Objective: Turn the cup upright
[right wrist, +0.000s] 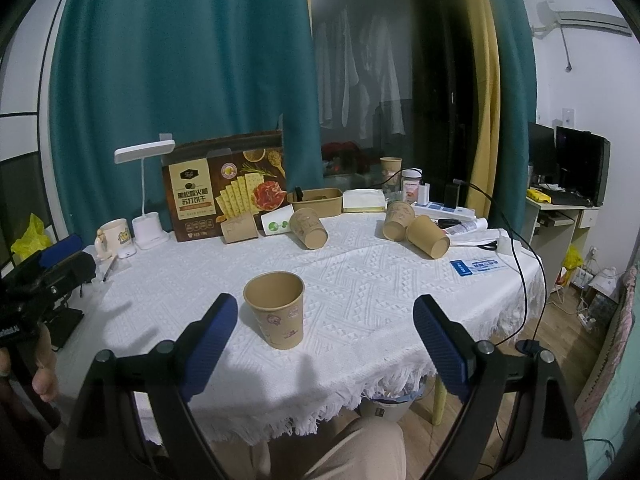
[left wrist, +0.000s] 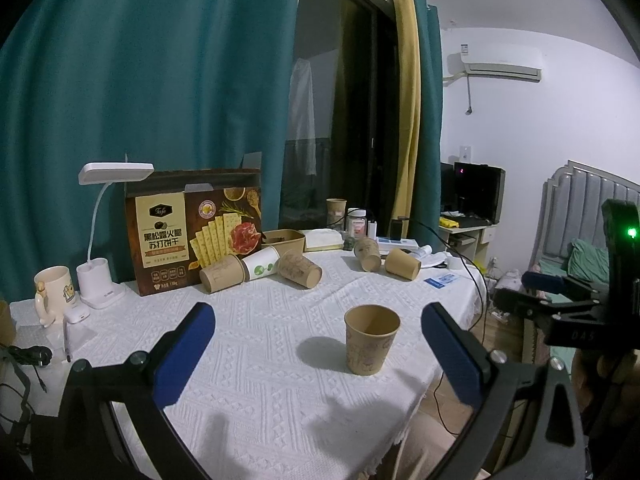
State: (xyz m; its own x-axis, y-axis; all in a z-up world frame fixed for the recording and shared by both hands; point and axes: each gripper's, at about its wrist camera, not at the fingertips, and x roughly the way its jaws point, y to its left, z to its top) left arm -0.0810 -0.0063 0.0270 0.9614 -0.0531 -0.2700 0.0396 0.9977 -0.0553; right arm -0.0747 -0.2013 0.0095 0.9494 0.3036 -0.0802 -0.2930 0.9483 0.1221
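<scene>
A brown paper cup (left wrist: 371,338) stands upright, mouth up, on the white tablecloth (left wrist: 280,380) near the front; it also shows in the right wrist view (right wrist: 277,309). My left gripper (left wrist: 318,328) is open and empty, held back from the cup, which sits between its blue pads. My right gripper (right wrist: 325,320) is open and empty, the cup just inside its left pad (right wrist: 210,340). Several paper cups lie on their sides farther back, among them one (left wrist: 300,269) at the middle and one (left wrist: 403,263) at the right.
A cracker box (left wrist: 196,232), a white desk lamp (left wrist: 100,240) and a mug (left wrist: 54,290) stand at the back left. A brown tray (right wrist: 316,200), jars and a power strip (right wrist: 444,211) line the back. A black cable (right wrist: 520,264) drapes over the right table edge.
</scene>
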